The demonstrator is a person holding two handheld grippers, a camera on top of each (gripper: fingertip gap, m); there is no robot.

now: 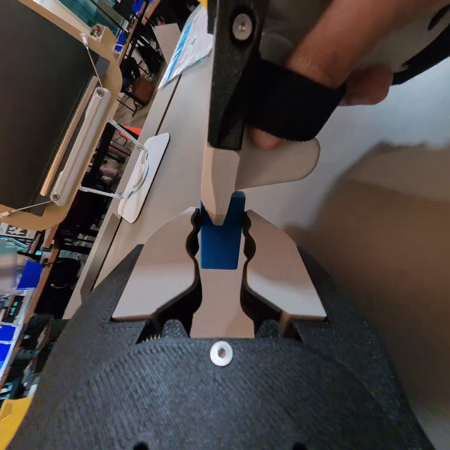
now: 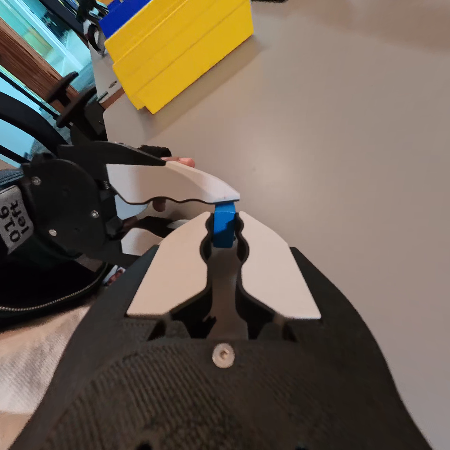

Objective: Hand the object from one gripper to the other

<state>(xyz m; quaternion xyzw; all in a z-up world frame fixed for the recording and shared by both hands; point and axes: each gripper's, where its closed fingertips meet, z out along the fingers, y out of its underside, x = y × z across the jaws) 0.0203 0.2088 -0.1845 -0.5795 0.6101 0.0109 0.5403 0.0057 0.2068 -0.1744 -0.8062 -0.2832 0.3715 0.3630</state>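
left gripper (image 1: 221,216): clamped on blue block (image 1: 220,246) | right gripper (image 2: 224,219): clamped on the same block | block: held by both above grey table (image 2: 341,146)

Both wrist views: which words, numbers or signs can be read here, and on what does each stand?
Writing is not quoted here.
Grey label on the black housing, right wrist view: legible dark print.
White-and-blue sheet on the grey table, left wrist view: blurred.
White box beside the yellow bins: too small.
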